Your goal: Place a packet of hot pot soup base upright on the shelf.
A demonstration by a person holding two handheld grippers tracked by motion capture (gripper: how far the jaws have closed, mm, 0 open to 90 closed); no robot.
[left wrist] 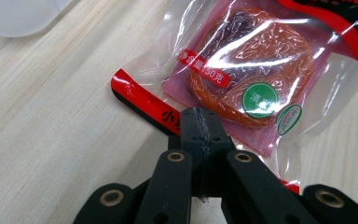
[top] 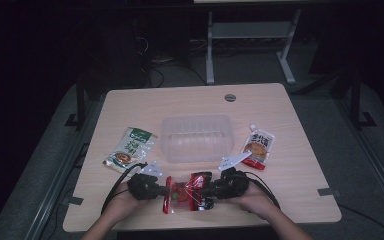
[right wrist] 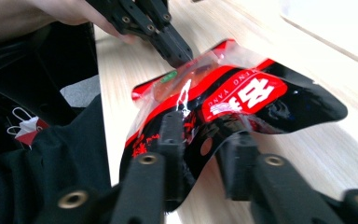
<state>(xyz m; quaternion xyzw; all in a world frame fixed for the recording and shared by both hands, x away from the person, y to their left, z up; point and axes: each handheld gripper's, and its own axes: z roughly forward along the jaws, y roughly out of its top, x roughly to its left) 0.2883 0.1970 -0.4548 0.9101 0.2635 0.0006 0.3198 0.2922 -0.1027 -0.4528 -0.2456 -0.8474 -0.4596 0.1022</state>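
Both claws are gripping the red snack packet near the table's front edge: the left gripper is pinching its clear end, jaws pressed together, while the right gripper, jaws apart around the black end, is lifting it, as the right gripper view reveals.

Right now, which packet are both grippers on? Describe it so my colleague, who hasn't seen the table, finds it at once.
Start at the clear plastic tub mid-table, then come straight toward the person's edge. There the red-and-black packet hangs between the left gripper and right gripper, each pinching one end. Unlike the green pouch and orange pouch beside the tub, it has a clear window showing reddish food.
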